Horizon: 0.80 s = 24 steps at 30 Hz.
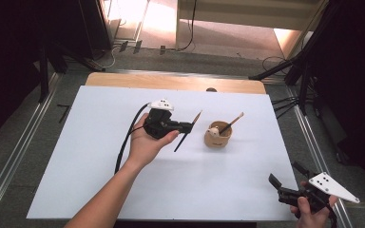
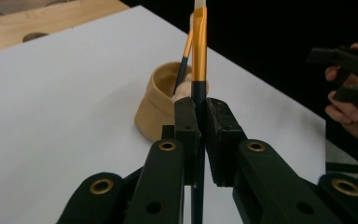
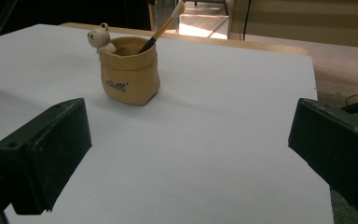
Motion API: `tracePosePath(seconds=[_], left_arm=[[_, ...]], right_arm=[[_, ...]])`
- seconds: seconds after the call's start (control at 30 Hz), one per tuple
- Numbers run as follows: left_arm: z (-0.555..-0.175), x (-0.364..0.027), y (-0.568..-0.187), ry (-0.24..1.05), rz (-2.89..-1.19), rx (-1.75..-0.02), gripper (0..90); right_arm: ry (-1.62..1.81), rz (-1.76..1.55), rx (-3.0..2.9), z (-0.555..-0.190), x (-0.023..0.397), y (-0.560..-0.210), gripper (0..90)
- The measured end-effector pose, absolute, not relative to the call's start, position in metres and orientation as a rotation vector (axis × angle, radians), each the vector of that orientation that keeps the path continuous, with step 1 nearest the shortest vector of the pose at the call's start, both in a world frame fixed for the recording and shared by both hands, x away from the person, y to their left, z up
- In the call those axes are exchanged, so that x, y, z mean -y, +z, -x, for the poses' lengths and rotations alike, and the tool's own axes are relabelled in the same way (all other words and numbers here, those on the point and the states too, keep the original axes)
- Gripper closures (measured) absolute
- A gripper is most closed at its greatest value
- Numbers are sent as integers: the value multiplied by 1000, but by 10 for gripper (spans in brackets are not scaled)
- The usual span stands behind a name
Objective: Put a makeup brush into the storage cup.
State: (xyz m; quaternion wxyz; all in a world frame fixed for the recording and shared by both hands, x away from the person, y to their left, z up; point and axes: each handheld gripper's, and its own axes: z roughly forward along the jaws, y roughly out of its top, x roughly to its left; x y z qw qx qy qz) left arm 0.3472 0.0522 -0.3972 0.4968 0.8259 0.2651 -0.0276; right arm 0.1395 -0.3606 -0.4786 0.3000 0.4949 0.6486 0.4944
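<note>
Clamping paintbrush [image 1: 187, 129] mid-handle in left gripper [image 1: 188, 127], bristles up, hovering at nine o'clock of tan cup [image 1: 217, 136] for easy drop-in beside second brush [image 1: 231, 123]. Right gripper [image 1: 285, 182] parked at five o'clock, jaws wide, empty.

In the left gripper view the held brush [image 2: 199, 51] runs off the top edge, so its bristles are cut away, and its lower handle drops out at the bottom edge. The pads hide the stretch between them. The pot [image 2: 157, 108] is half covered by the jaws, and so is the foot of the second brush [image 2: 185, 56] inside it. In the right gripper view the print on the pot is too small to read. In the high view the right gripper [image 1: 292, 181] sits near the pot's right, its hand [image 1: 313, 213] cut by the bottom edge.
</note>
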Motion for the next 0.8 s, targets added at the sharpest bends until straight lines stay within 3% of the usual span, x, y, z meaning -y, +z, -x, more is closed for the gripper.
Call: tracePosePath(seconds=[0.3, 0.8], left_arm=[[-347, -52, -389, 12, -1869, -613, 852], [-357, -45, -396, 14, -1772, -620, 851]], right_arm=[[1312, -1315, -1715, -135, 362, -478, 0], [1303, -1311, -1717, -132, 362, -476, 0]])
